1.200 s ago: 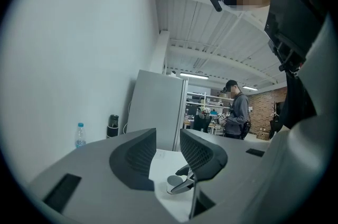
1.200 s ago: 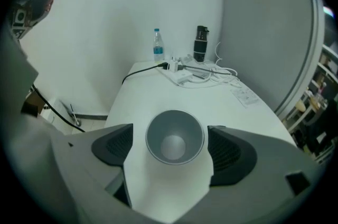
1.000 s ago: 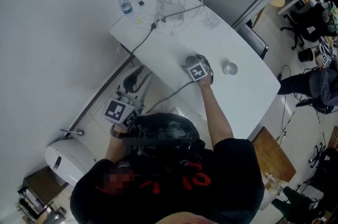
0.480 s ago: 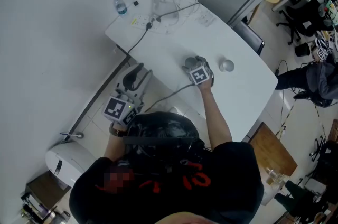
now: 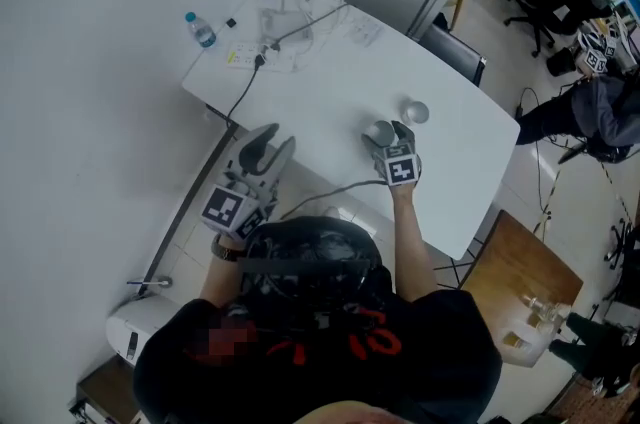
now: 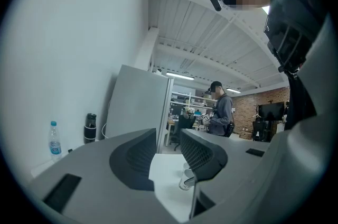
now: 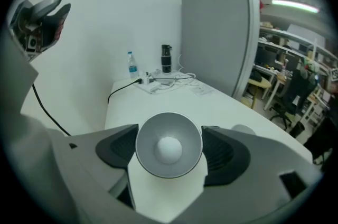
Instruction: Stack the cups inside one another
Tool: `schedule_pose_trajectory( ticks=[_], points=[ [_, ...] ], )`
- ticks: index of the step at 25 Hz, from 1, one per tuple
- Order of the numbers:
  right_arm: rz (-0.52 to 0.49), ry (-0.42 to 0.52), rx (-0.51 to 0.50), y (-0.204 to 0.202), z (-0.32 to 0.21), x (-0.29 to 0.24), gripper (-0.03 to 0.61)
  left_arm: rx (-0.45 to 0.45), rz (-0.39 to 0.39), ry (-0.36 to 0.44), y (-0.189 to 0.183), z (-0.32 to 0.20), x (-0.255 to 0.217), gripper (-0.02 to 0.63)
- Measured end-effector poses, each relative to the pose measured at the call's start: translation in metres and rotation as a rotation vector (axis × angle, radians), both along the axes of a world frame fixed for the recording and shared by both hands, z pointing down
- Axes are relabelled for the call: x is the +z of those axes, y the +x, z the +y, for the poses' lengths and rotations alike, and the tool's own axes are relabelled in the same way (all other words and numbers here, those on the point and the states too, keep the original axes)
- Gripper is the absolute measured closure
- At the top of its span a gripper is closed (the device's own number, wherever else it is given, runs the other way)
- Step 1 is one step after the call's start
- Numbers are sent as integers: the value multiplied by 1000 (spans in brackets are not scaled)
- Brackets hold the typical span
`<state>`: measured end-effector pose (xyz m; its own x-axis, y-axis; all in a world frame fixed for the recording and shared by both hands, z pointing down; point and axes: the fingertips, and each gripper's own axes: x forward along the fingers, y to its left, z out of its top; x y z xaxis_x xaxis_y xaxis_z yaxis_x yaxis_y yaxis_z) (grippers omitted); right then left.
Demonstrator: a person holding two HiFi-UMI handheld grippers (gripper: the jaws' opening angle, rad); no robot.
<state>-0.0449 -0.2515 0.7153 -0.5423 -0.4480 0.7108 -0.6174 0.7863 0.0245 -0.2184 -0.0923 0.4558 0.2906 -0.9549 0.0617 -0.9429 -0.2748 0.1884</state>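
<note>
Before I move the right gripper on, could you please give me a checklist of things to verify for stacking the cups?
1. Held cup sits between the right gripper pads, both touching it: ok.
2. Held cup's mouth faces back toward the gripper, base leading: ok.
3. Second cup stands free on the table: ok.
4. Second cup's mouth is up: cannot tell.
5. Nothing lies between the two cups: ok.
6. Left gripper is open, empty and clear of both cups: ok.
</note>
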Motion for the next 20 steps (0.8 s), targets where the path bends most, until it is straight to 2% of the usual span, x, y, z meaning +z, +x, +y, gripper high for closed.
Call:
schedule_pose_trajectory(
  ticks=[4, 8, 14, 20],
  points=[
    [-115, 47, 134, 41, -7, -34, 190, 51, 3, 15, 16, -8, -4, 465],
    [-173, 141, 225, 75, -16, -81, 190, 88, 5, 13, 28, -16, -3, 465],
    [-256, 278, 278, 106, -30, -144, 190, 138, 27, 28, 48, -27, -4, 465],
    [-246, 335, 280, 116, -45, -170, 190, 167, 33, 36, 58, -36, -7, 465]
  ],
)
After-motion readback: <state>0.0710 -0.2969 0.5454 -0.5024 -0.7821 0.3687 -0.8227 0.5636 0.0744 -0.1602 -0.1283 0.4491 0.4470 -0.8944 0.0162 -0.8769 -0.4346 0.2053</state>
